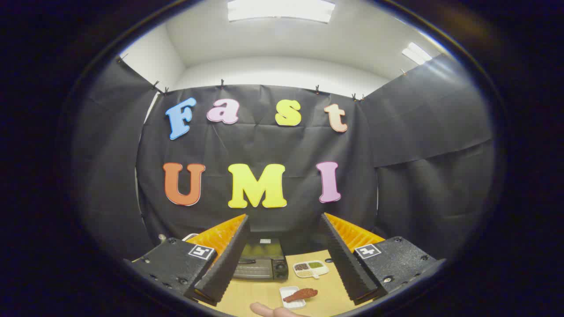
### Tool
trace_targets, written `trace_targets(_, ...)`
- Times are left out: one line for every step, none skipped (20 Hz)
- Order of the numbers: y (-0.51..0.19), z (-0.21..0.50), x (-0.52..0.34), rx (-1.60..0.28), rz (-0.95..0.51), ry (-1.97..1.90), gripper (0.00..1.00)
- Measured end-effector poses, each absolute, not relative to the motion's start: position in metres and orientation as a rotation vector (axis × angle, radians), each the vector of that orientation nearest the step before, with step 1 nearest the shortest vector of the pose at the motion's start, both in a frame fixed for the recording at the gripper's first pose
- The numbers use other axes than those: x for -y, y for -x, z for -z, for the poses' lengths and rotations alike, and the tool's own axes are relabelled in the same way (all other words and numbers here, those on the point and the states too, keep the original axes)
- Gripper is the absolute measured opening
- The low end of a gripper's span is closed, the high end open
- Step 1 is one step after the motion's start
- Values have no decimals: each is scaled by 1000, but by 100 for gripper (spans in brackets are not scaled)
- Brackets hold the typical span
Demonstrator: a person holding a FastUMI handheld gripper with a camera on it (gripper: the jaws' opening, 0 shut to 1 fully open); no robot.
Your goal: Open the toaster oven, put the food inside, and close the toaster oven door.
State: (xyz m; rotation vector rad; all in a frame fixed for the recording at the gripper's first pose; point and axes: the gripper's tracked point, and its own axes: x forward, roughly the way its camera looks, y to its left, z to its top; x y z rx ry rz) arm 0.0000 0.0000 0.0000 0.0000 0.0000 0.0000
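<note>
My gripper [284, 229] hangs spread wide, empty. Small black toaster oven [261, 263], door shut, sits far on the wooden table [260, 299]. Reddish-brown food on a white tray [298, 295] lies nearer than the oven. I'd hook the door handle first; bare tabletop before the oven allows approach.

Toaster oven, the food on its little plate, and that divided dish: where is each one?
toaster oven [257, 264], gripper view, on its closed glass door.
food [301, 294], gripper view, on the middle of the reddish-brown piece.
divided dish [310, 269], gripper view, on its white rim between compartments.
</note>
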Motion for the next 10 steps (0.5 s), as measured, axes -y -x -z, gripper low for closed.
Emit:
trace_targets(1,0,-1,4,-1,1,100)
trace_targets(1,0,0,8,4,6,100)
trace_targets(1,1,2,9,9,13,100)
trace_targets(1,0,0,13,6,16,100)
trace_targets(2,-2,-1,17,6,16,100)
trace_targets(1,-2,0,19,8,18,100)
trace_targets(2,-3,0,20,9,17,100)
trace_targets(2,-2,-1,18,8,12,100)
trace_targets(2,-1,-3,15,7,9,100)
trace_targets(2,2,-2,8,10,8,100)
